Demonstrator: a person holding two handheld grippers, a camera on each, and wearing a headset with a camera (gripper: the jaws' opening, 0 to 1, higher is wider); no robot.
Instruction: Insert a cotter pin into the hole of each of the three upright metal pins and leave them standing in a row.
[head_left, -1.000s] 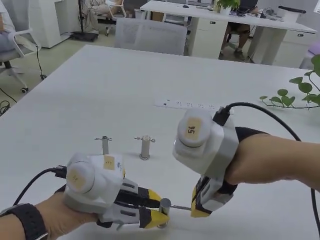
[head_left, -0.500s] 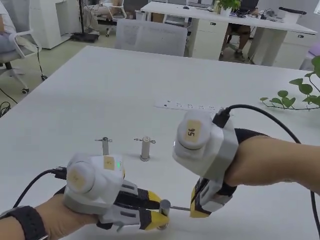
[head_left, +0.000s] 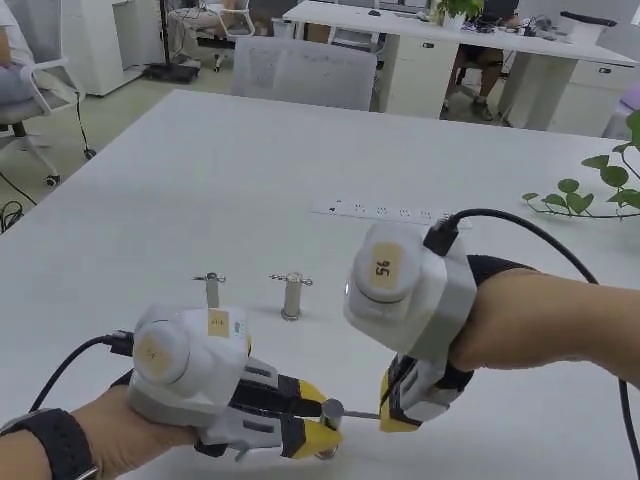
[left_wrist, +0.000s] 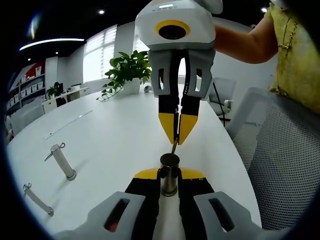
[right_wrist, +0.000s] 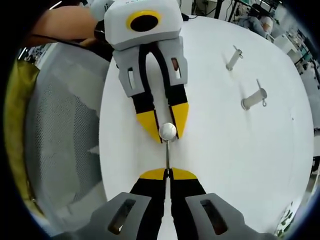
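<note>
Near the table's front edge my left gripper (head_left: 318, 428) is shut on an upright metal pin (head_left: 331, 411), the same metal pin (left_wrist: 169, 174) standing between its yellow tips. My right gripper (head_left: 392, 414) is shut on a thin cotter pin (head_left: 358, 414), whose tip touches the pin's top; the cotter pin (right_wrist: 167, 154) reaches the metal pin's round head (right_wrist: 167, 131). Two more metal pins (head_left: 212, 290) (head_left: 292, 296) stand upright farther back, each with a cotter pin through its top.
A white power strip (head_left: 385, 213) lies across the middle of the white table (head_left: 200, 180). Green plant sprigs (head_left: 590, 195) hang over the right edge. Beyond the table are a chair (head_left: 300, 72), desks and seated people.
The cotter pin's tip has edged slightly closer to the held metal pin. Both grippers stay almost in place; the camera shifted a little.
</note>
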